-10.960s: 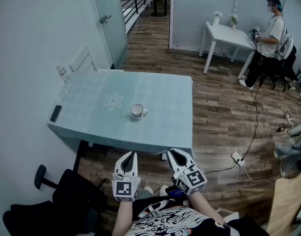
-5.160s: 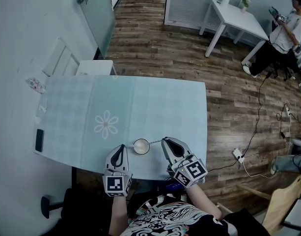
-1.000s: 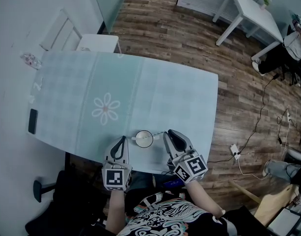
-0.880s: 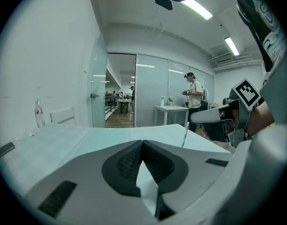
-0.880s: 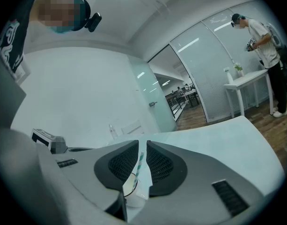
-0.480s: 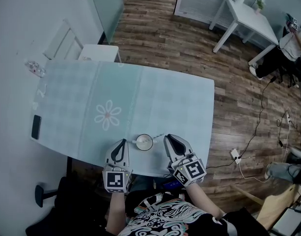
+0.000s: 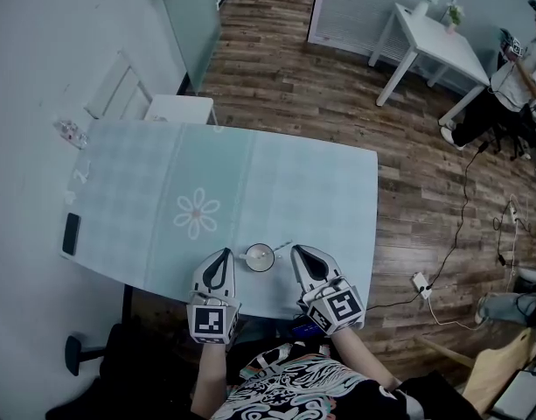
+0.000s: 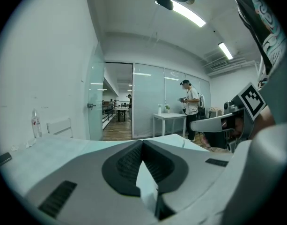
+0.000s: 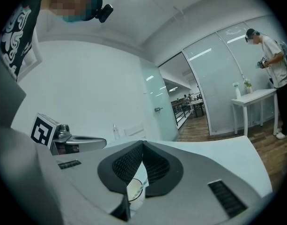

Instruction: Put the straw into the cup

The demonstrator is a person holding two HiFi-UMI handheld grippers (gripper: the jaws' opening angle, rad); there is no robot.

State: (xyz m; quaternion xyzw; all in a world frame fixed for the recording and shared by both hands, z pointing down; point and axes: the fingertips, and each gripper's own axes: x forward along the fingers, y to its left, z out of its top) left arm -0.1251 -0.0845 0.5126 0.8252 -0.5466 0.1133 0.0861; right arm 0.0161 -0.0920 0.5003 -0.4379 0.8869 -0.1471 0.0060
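Note:
A white cup (image 7: 260,257) stands near the front edge of the teal-clothed table (image 7: 302,191). A thin straw (image 7: 282,246) lies on the cloth just right of the cup's rim. My left gripper (image 7: 222,255) is left of the cup and my right gripper (image 7: 295,250) is right of it, both over the table's front edge. Both are shut and hold nothing. In the right gripper view the cup (image 9: 135,190) shows low behind the shut jaws of the right gripper (image 9: 143,143). The left gripper view shows only the left gripper (image 8: 142,142) and bare cloth.
A dark phone (image 7: 72,233) and a small bottle (image 7: 71,133) lie at the table's left side. A white chair (image 7: 176,108) stands behind it. A white table (image 7: 434,38) and a seated person (image 7: 517,64) are at the far right. Cables and a power strip (image 7: 421,280) lie on the wooden floor.
The head view has shifted a little. Both grippers stay shut on either side of the cup, and cup and straw have not moved.

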